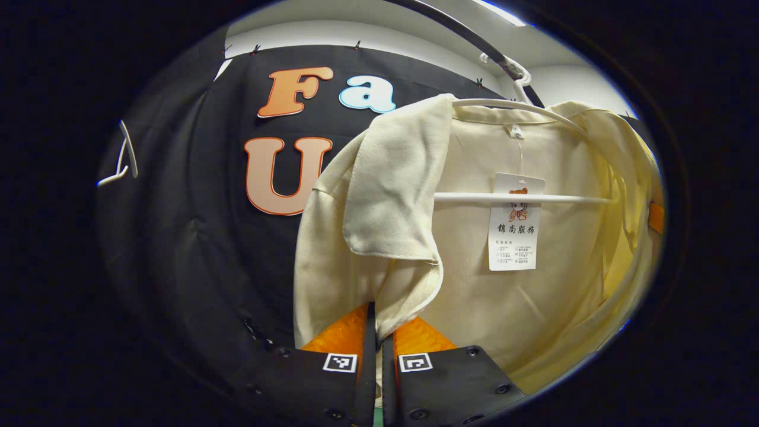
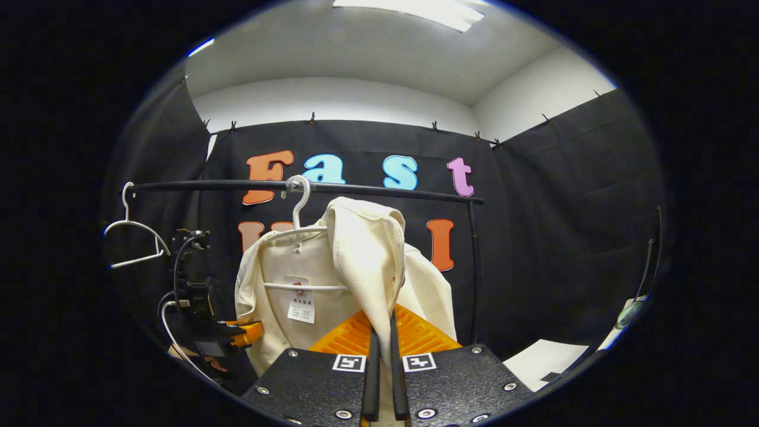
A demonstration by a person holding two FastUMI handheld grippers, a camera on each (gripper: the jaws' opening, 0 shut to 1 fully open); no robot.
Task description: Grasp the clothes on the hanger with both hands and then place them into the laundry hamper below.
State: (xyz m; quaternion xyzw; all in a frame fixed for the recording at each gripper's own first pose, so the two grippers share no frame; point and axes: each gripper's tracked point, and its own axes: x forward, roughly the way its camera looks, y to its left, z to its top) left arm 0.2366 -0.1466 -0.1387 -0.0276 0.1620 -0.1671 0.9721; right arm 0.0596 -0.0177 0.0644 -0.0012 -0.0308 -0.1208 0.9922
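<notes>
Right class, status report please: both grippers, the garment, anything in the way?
Left gripper shut on the cream cloth shirt. Right gripper shut on it too. Shirt on its white wire hanger, on the black rail. No obstruction seen.

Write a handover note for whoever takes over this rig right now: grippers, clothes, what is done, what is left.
Left gripper: shut on the front edge of the cream cloth shirt.
Right gripper: shut on the shirt's other front flap, pulled up and forward.
The shirt hangs on the white wire hanger on the black rail; a paper tag dangles inside it. An empty white hanger hangs at the rail's end.
Done: both grasps.
Left: slip the shirt off the hanger and lower it into the hamper.
</notes>
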